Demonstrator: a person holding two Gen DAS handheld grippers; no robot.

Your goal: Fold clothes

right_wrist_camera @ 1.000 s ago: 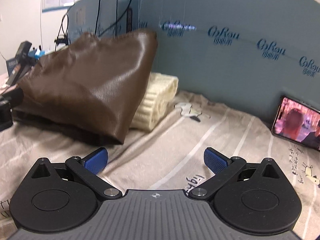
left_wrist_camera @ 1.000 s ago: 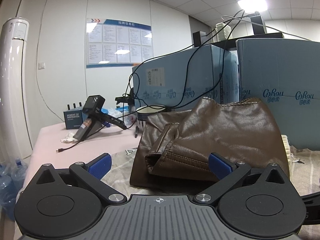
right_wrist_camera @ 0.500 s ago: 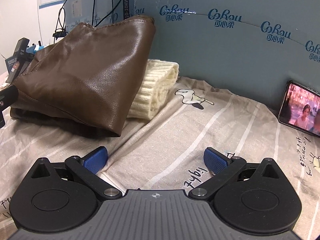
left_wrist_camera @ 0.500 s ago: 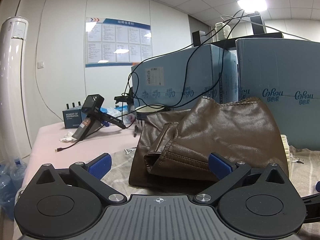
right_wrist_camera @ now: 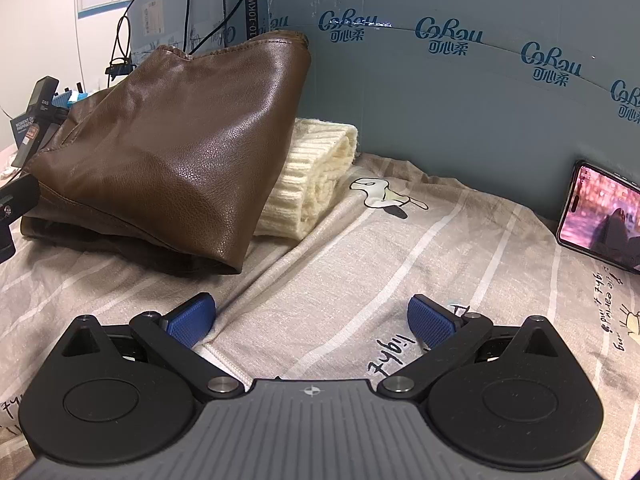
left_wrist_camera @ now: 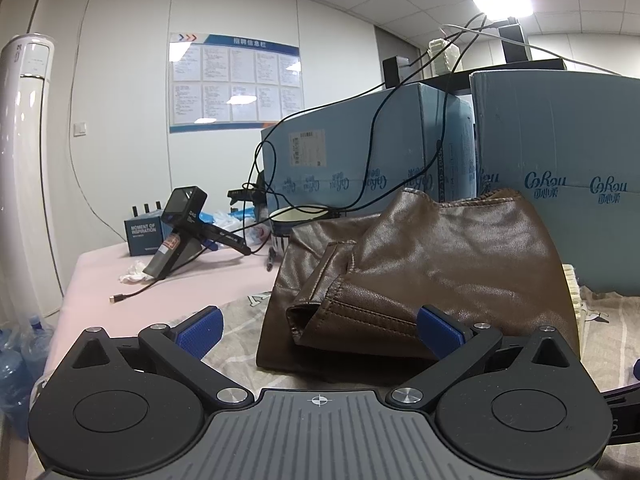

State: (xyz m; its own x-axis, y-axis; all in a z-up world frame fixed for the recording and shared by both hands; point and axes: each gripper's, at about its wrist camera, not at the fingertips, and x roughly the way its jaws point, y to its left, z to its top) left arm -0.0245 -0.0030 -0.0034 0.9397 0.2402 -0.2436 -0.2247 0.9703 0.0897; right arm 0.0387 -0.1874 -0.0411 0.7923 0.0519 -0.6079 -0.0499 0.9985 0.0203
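A folded brown leather garment [left_wrist_camera: 432, 264] lies in a heap on the printed bedsheet [left_wrist_camera: 232, 324], propped against the blue cartons; it also shows in the right wrist view [right_wrist_camera: 180, 152]. A cream knitted garment [right_wrist_camera: 316, 176] lies folded under its right side. My left gripper [left_wrist_camera: 320, 332] is open and empty, just in front of the leather cuff. My right gripper [right_wrist_camera: 312, 320] is open and empty, low over the striped sheet [right_wrist_camera: 360, 260], to the right of the leather heap.
Blue cartons [left_wrist_camera: 360, 160] [right_wrist_camera: 460, 92] wall the back. A phone [right_wrist_camera: 600, 216] leans at the right with its screen lit. A handheld device [left_wrist_camera: 180, 232], small box [left_wrist_camera: 144, 232], cup [left_wrist_camera: 296, 224] and cables [left_wrist_camera: 132, 292] lie on the pink surface. Water bottles [left_wrist_camera: 16, 356] stand at the left.
The right gripper has dropped lower and closer to the sheet, with the view tilting up slightly. The left gripper has barely moved. Both stay open.
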